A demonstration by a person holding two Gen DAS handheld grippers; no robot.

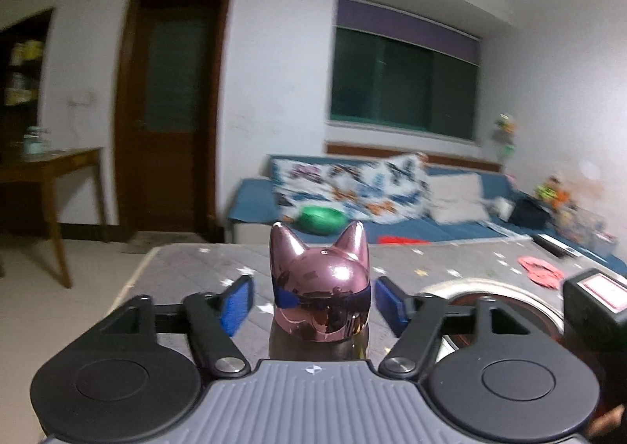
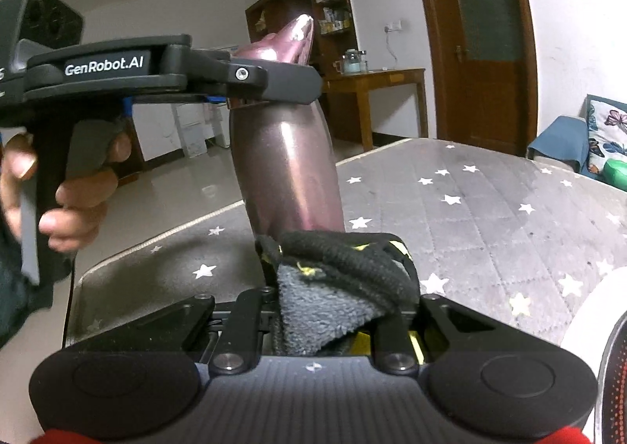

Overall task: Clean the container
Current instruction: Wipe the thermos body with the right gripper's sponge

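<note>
Item: pink metallic bottle (image 2: 290, 169), the container of the task, topped by a cat-eared cap (image 1: 319, 287).

Position: the bottle is being kept upright over the grey star-printed surface (image 2: 490, 201), near its corner. Whether its base is resting on that surface cannot be told, since the foot is being hidden behind the cloth.

Left tool (image 1: 313, 301): its blue pads (image 1: 235, 303) are being held apart on either side of the cap in the left wrist view, with a gap showing on each side. In the right wrist view its black linkage is being seen across the neck, where cap meets body; whether anything is pressing there cannot be told. A hand (image 2: 70, 205) is being seen gripping its handle. The placement is judged to be for steadying the bottle from above, leaving the body free for wiping.

Right tool (image 2: 345, 307): it is being kept clamped on a dark grey cloth (image 2: 333, 287) with black edging. The bunched cloth is being pressed close to the lower body, apparently touching it, which suits rubbing of the outer wall.

Orientation: the long axis is running nearly vertical, leaning slightly in the fisheye view. The cap is pointing upward, ears uppermost; the base is pointing down.

Adjacent: a round white-rimmed object (image 1: 490, 287) is lying partly in view on the surface, to the right.
</note>
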